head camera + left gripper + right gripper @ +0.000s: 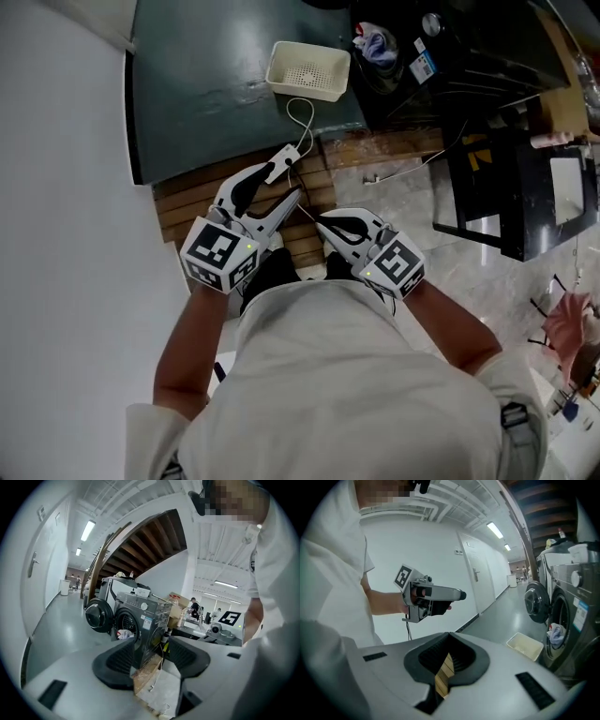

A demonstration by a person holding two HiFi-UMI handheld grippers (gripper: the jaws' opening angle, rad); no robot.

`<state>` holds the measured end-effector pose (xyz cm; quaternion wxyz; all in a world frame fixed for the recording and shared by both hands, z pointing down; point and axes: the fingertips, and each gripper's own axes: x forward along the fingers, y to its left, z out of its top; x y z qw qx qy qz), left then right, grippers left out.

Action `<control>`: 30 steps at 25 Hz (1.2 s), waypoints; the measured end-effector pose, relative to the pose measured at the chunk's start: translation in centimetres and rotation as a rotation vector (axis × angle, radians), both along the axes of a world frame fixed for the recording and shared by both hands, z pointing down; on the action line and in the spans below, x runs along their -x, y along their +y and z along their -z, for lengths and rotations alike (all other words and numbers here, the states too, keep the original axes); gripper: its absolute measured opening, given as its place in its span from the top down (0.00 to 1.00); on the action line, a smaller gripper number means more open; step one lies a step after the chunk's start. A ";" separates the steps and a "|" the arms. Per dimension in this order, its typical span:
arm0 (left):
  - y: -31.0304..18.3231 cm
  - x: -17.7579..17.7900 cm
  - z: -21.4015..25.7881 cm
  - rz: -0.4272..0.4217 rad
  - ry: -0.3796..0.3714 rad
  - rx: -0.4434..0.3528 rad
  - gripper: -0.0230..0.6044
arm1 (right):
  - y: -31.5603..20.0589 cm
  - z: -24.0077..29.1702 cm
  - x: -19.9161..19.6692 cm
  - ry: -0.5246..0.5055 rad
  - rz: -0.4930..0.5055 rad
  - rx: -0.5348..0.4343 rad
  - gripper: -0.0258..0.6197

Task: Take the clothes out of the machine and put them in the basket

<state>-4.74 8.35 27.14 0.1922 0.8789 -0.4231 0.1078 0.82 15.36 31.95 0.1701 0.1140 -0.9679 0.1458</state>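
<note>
head view: both grippers are held close together in front of the person's chest, over a wooden slatted platform. the left gripper is gripped in one hand and the right gripper in the other, with their tips pointed towards each other and near one another. a white cable is seen running from the platform across the dark floor towards the basket, which is set on that floor just beside the washing machine. the clothes are seen as a crumpled bundle at the machine's opening, well apart from both grippers.

in the left gripper view the jaws are seen standing apart, with nothing held between them; the machine is framed in the gap, its round door swung open to the left and the clothes bunched at the lower edge of the drum mouth.

in the right gripper view the jaws are drawn together at their tips and nothing is clamped in them; only a thin strip of the wooden slats is visible through the slit behind the pads. the left gripper is seen from the side, level, held in a hand. the basket lies on the floor in front of the machine, below the open door, and the clothes hang at the drum opening above and behind it.
</note>
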 end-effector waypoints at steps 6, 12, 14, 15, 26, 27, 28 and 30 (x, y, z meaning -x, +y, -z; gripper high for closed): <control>-2.2 5.4 0.8 -0.113 -0.001 -0.030 0.61 | -1.0 1.2 6.2 0.003 -0.137 -0.018 0.96; -5.0 8.1 1.0 -0.151 0.010 -0.066 0.65 | -2.8 2.3 9.2 0.012 -0.193 -0.072 0.96; -6.5 8.1 0.7 -0.161 0.009 -0.070 0.62 | -4.4 2.4 9.4 0.011 -0.207 -0.088 0.96; -7.3 8.0 0.5 -0.166 0.004 -0.075 0.62 | -5.4 2.3 9.4 0.011 -0.214 -0.096 0.96; -20.8 3.5 -5.7 -0.233 -0.025 -0.042 0.51 | -18.1 -6.9 10.0 0.031 -0.243 -0.056 0.96; -22.2 2.9 -6.4 -0.234 -0.032 -0.043 0.49 | -18.9 -8.0 10.0 0.040 -0.238 -0.061 0.96; -23.7 2.3 -7.2 -0.237 -0.039 -0.044 0.47 | -19.8 -9.1 9.8 0.051 -0.234 -0.069 0.96; -26.6 0.9 -8.9 -0.249 -0.045 -0.048 0.46 | -21.6 -11.5 9.2 0.072 -0.236 -0.082 0.96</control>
